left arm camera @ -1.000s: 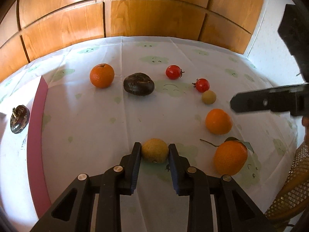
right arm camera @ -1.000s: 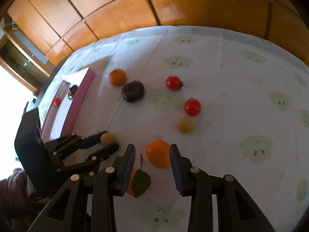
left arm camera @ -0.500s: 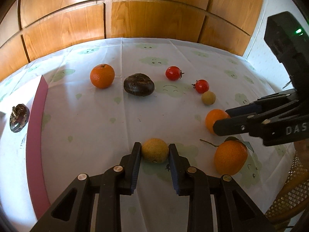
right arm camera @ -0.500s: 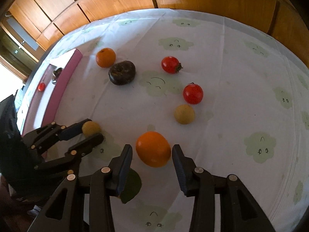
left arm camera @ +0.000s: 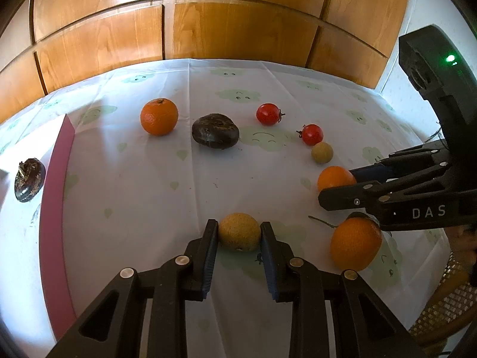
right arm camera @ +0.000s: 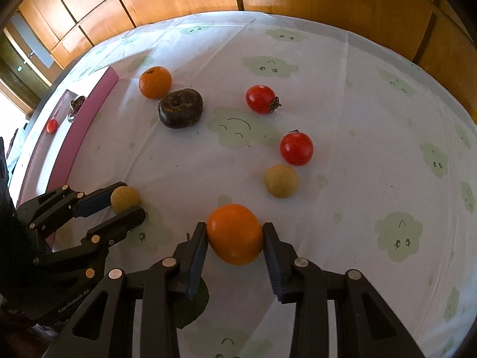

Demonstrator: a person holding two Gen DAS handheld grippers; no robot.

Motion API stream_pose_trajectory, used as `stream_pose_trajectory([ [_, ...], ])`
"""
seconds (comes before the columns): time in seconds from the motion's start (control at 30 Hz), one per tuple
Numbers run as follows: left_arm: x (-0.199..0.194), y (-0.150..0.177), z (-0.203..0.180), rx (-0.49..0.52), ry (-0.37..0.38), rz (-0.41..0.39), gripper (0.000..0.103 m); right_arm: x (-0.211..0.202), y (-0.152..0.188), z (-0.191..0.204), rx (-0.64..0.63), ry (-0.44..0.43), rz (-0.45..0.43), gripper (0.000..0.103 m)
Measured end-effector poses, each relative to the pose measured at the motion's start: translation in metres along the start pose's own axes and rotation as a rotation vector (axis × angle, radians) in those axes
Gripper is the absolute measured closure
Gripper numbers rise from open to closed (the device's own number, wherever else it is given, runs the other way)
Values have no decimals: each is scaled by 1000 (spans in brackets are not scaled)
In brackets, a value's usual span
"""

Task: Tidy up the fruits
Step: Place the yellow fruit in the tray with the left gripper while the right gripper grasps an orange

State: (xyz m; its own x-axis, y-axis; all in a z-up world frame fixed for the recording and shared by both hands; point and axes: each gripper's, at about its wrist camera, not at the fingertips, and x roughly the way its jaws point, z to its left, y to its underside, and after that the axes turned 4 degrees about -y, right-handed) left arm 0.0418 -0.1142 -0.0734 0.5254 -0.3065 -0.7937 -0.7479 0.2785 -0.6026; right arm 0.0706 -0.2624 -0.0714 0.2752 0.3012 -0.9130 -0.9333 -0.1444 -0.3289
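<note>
My left gripper is shut on a tan round fruit resting on the white tablecloth; it also shows in the right wrist view. My right gripper has its jaws touching both sides of an orange, which also shows in the left wrist view. Loose on the cloth lie another orange, a dark brown fruit, two red tomatoes, a small tan fruit and an orange with a leaf.
A pink-rimmed tray lies at the left, holding a dark fruit and a small red tomato. Wooden panelling stands behind the table. A wicker chair is at the right edge.
My right gripper has moved forward around the orange and closed its jaws onto it. My left gripper has stayed shut on the tan fruit.
</note>
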Motion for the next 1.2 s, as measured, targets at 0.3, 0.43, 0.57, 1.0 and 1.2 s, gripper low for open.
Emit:
stream_pose_trajectory([
  [0.3, -13, -9, 4, -21, 35, 20, 75, 4, -4, 0, 8, 3, 2, 66],
  [0.43, -46, -20, 24, -84, 63, -42, 75, 3, -3, 3, -6, 14, 0, 67],
  [0.57, -71, -25, 62, -181, 22, -81, 75, 4, -2, 4, -13, 19, 0, 67],
  [1.0, -72, 0, 214, -490, -285, 0, 75, 8, -2, 6, -13, 24, 5, 66],
  [1.2, -53, 4, 234, -497, -352, 47, 74, 8, -1, 9, -21, 37, 3, 66],
])
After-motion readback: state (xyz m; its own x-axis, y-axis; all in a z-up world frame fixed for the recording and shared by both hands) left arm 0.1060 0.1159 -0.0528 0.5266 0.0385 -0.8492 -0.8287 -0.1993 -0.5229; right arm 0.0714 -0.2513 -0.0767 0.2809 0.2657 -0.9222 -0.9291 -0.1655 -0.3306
